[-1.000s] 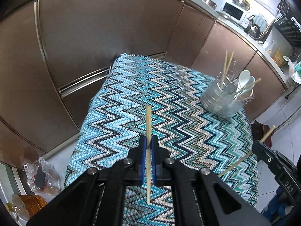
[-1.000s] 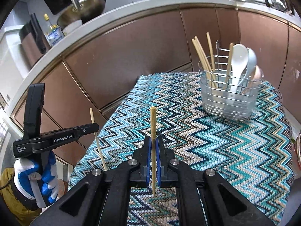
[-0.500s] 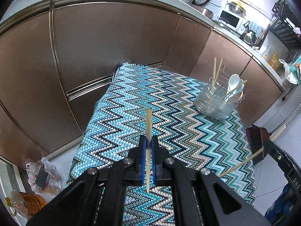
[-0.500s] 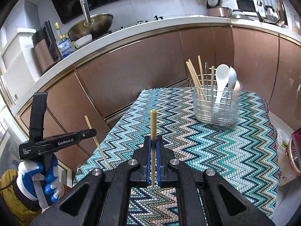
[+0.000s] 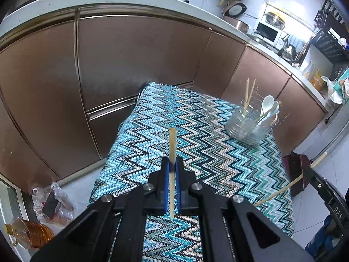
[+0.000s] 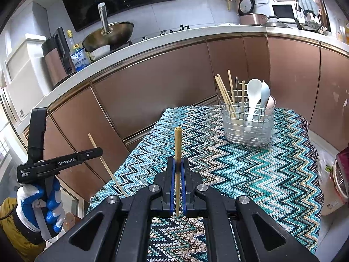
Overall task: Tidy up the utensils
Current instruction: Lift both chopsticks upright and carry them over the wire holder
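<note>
The left gripper has its jaws pinching one chopstick, which points forward above the tabletop. The right gripper has its jaws pinching a second chopstick the same way. Both sticks are clear of the zigzag cloth. The wire utensil holder stands at the far right of the tabletop, containing chopsticks and spoons.

- We see brown cupboard doors under a white counter.
- We see a pale tiled floor and white wall tiles.
</note>
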Tool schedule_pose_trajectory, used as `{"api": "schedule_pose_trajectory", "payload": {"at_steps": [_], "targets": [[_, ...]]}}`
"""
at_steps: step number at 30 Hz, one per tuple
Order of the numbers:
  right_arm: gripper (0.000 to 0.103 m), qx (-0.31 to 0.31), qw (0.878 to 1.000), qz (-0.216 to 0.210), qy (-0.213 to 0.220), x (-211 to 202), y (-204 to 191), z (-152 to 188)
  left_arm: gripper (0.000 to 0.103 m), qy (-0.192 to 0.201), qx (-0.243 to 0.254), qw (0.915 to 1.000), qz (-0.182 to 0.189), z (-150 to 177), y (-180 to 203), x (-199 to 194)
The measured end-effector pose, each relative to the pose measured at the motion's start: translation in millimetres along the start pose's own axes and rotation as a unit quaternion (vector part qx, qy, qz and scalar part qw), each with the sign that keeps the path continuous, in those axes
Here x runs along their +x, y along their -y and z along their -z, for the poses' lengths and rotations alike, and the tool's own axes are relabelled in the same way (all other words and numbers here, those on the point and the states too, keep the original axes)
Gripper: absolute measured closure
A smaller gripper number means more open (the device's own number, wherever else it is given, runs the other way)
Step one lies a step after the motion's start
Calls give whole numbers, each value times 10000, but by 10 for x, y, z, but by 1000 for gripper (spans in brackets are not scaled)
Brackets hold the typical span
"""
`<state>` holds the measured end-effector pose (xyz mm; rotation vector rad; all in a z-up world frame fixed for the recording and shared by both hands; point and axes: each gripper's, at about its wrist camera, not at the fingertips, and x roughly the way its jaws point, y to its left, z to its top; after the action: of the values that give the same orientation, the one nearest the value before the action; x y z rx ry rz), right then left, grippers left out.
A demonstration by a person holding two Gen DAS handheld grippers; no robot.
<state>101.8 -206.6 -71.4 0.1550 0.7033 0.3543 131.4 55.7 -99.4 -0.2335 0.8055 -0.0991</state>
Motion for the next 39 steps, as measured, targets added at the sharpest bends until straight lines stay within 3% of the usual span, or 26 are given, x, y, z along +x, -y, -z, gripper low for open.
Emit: {"api": "schedule_pose_trajectory", "payload": {"at_steps": [12,21,31,39], "targets": [[98,-65,9994,-6,340,-311,-78,-50,98,316,-118,9991,267,-74,24,-379],[98,-204,9959,195,863,-652,-59,-259,98,521,-222,9950,823,-341,294,-554],[98,-126,9906,291,1328,-759,205,-572,98,701,-264,9862,1477,-825,757,-472],[98,-265,9837,397,1735,-566,396,-1094,98,1054,-227,9782,1777,-1457,1164,-161]]}}
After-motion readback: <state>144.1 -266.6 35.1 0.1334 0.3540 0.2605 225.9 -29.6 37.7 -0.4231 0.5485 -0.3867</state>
